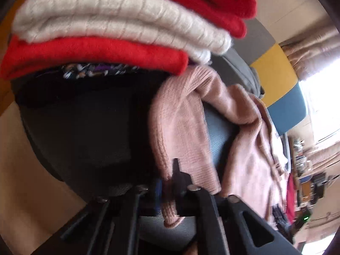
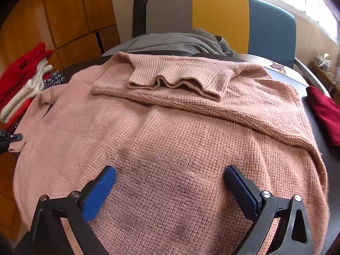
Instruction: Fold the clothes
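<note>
A pink knit sweater lies spread over the dark table, with one sleeve folded across its upper part. My right gripper hovers just over the sweater's lower middle, open, with nothing between its blue pads. In the left wrist view my left gripper is shut on the cuff of the sweater's other sleeve, which hangs over the table's left edge. That left gripper also shows at the left edge of the right wrist view, at the cuff.
A stack of folded red and white knits sits on the table's left side, close above my left gripper. A dark red garment lies at the right. A grey garment lies behind the sweater, before a grey, yellow and blue chair.
</note>
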`<control>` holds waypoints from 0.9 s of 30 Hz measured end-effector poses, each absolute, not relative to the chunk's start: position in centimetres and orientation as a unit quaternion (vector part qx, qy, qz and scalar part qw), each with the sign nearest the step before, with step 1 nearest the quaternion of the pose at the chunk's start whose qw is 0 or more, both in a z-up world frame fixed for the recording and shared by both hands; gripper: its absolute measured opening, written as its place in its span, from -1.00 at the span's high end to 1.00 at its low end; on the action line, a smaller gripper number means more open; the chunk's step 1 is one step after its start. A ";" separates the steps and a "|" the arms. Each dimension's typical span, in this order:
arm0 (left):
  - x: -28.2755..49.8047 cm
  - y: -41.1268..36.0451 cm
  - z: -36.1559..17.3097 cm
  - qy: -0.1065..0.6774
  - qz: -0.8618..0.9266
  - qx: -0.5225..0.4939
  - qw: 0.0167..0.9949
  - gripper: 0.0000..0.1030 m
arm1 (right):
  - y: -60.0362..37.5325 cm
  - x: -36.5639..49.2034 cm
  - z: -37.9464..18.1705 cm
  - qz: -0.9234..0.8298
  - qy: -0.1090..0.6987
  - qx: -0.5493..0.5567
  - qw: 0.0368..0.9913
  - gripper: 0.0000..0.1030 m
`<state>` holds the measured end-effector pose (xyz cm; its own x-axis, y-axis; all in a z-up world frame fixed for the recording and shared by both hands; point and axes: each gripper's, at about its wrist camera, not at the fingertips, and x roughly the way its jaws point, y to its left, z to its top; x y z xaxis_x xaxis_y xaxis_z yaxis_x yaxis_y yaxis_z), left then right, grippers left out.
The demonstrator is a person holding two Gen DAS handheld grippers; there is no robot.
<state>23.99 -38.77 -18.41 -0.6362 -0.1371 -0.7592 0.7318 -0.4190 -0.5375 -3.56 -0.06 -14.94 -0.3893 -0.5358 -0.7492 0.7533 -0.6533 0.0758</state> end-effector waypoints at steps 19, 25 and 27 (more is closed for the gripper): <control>-5.1 -24.9 -8.7 0.276 -0.865 0.419 -0.005 0.91 | 1.2 -4.1 -14.5 -0.817 0.092 0.390 0.415 -1.00; -8.5 -23.4 -14.2 0.295 -0.834 0.467 -0.021 0.73 | 1.6 -4.4 -14.4 -0.814 0.081 0.391 0.421 -1.00; -7.0 -23.9 -14.2 0.316 -0.835 0.451 -0.030 0.68 | 1.6 -4.5 -14.3 -0.812 0.076 0.395 0.423 -1.00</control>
